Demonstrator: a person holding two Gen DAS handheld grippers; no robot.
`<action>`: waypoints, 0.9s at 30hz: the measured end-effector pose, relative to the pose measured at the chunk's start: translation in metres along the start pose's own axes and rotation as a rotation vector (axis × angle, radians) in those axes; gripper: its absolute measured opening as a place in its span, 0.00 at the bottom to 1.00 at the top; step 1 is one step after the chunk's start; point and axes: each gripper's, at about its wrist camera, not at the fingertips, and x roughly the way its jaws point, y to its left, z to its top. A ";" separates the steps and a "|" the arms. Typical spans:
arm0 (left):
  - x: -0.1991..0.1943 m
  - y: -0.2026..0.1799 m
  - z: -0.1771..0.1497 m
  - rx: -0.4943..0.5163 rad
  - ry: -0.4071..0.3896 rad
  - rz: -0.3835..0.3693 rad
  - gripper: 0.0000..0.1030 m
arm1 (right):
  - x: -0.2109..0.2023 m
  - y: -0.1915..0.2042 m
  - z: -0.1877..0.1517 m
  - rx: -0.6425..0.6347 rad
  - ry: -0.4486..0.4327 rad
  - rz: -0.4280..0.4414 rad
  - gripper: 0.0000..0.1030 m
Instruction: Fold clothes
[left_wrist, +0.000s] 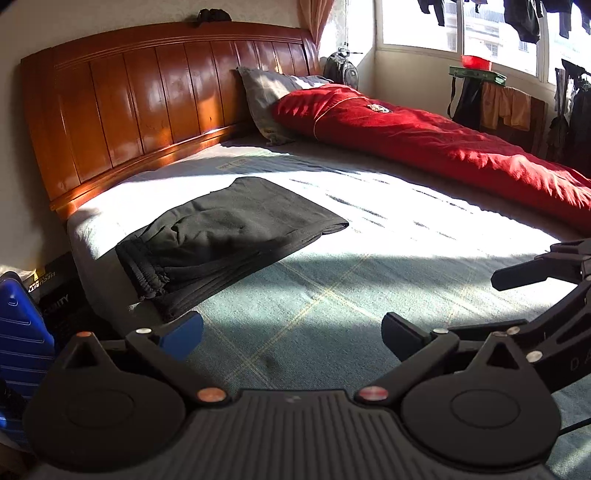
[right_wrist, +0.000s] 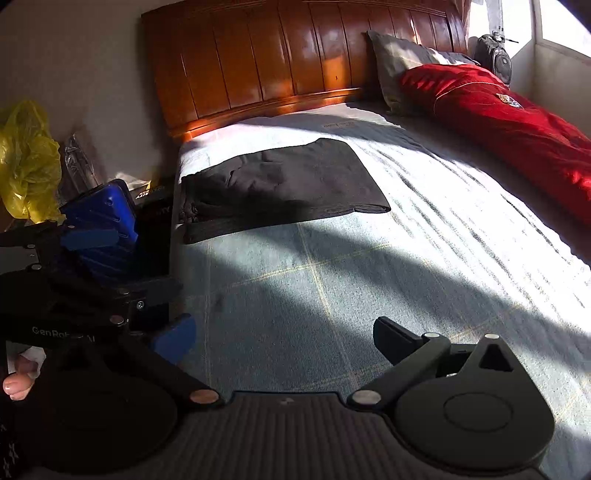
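Black garment (left_wrist: 229, 229), folded into a flat rectangle, elastic waistband bunched at its near-left end; lies on the bed's pale blue-grey sheet (left_wrist: 314, 314) close to the left edge of the mattress, partly in sunlight, partly in shadow; well ahead of both pairs of fingers and to their left, touching neither.
Left gripper (left_wrist: 291, 332): fingers spread wide, nothing between them, held over bare sheet nearer the viewer than the garment; its blue left pad (left_wrist: 183, 334) sits just short of the garment's near corner in the left wrist view.
Right gripper (right_wrist: 284, 338): fingers likewise wide apart and empty, over the sheet, garment (right_wrist: 284, 184) farther off toward the headboard.
Wooden headboard (left_wrist: 147, 107), reddish-brown, panelled; grey pillow (left_wrist: 269, 96) against it; red quilt (left_wrist: 443, 147) along the far side of the bed.
Blue ribbed suitcase (right_wrist: 99, 221) on the floor beside the bed; yellow plastic bag (right_wrist: 26, 158) behind it.
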 end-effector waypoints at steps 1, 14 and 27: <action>0.000 0.000 -0.002 -0.012 0.011 0.000 0.99 | -0.001 0.001 -0.002 -0.002 0.002 -0.002 1.00; -0.003 0.013 -0.019 -0.099 0.069 0.047 0.99 | 0.001 0.010 -0.010 -0.026 0.011 0.010 1.00; -0.002 0.022 -0.020 -0.168 0.098 0.061 0.99 | 0.000 0.021 -0.001 -0.030 -0.032 -0.029 1.00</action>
